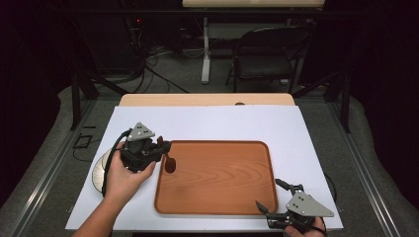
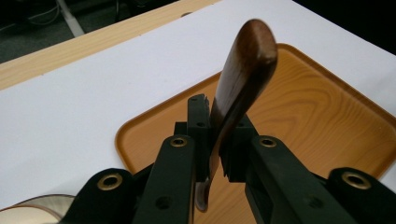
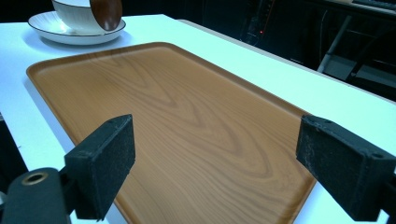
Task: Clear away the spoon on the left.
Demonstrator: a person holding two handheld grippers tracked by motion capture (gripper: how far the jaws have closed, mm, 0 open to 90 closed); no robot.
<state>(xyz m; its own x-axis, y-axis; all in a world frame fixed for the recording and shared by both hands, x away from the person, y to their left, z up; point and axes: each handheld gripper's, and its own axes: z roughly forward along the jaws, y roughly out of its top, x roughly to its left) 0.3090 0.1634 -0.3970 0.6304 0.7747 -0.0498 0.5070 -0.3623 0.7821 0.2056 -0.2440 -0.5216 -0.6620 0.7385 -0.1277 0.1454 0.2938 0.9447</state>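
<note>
The left gripper (image 1: 160, 147) clamped a dark wooden spoon (image 2: 238, 88), bowl hanging over the brown wooden tray's (image 1: 217, 210) left edge; the right gripper (image 1: 272, 197) gaped empty nearby.

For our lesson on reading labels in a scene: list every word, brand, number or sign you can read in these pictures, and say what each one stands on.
None: no text can be read.
The brown wooden tray, the white sheet covering the table, the dark wooden spoon clamped in the left gripper, the open right gripper and the white saucer all bear no visible writing.
</note>
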